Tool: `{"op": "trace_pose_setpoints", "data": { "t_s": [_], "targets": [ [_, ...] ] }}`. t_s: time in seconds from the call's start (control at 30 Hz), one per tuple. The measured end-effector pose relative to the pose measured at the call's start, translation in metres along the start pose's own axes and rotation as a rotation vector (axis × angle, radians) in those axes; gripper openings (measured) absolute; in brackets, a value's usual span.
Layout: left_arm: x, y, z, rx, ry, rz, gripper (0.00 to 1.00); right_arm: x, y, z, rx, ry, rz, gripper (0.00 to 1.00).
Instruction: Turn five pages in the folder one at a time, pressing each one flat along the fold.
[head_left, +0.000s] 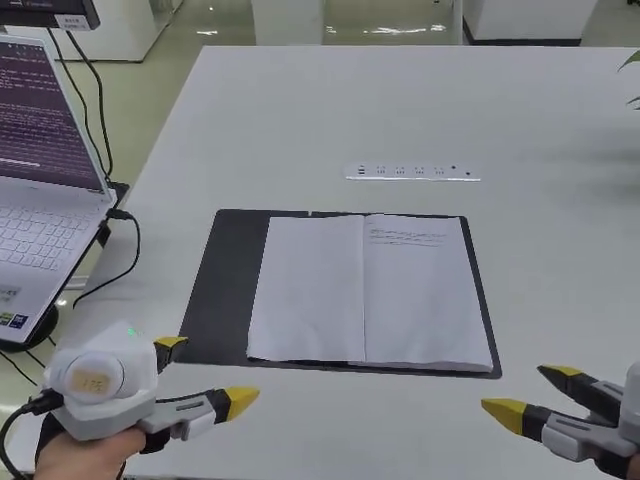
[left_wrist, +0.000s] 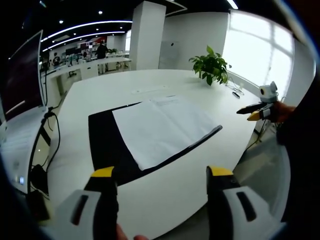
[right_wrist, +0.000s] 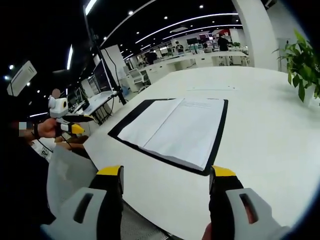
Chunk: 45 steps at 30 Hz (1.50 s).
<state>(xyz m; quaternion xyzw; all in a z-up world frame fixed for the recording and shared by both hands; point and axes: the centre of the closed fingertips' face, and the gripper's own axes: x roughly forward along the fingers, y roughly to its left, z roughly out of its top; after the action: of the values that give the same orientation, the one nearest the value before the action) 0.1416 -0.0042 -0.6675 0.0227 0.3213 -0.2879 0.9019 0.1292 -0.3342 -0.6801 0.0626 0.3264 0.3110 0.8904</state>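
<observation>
White table (head_left: 300, 110) holds the folder (head_left: 365, 290), open and flat at centre. We hover left gripper (head_left: 210, 370) and right gripper (head_left: 530, 390) near its front corners, both jaws spread, empty (no page lifted; turns done can't be judged, probably most remain).

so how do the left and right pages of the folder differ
The left page is blank; the right page carries a few printed lines near its top. The left page leaves a broad strip of black cover bare beside it, while the right page nearly reaches the cover's edge. Both lie flat and meet at the fold.
</observation>
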Motion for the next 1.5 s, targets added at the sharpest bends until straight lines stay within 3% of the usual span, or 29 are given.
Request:
{"op": "trace_pose_setpoints", "data": {
  "t_s": [0.1,0.77,1.3,1.5],
  "targets": [
    [0.004,-0.001,0.001,0.005,0.003,-0.008,0.72,0.000,-0.001,0.000,0.005,-0.004,0.002,0.69],
    [0.040,-0.039,0.019,0.074,0.033,-0.114,0.72,-0.002,-0.007,-0.002,0.028,-0.013,-0.005,0.69],
    [0.065,-0.069,0.042,0.127,0.019,-0.173,0.72,-0.001,-0.004,-0.005,0.013,0.001,0.003,0.68],
    [0.080,-0.083,0.058,0.156,0.010,-0.204,0.71,-0.002,-0.004,-0.005,0.010,0.002,0.007,0.68]
  ]
}}
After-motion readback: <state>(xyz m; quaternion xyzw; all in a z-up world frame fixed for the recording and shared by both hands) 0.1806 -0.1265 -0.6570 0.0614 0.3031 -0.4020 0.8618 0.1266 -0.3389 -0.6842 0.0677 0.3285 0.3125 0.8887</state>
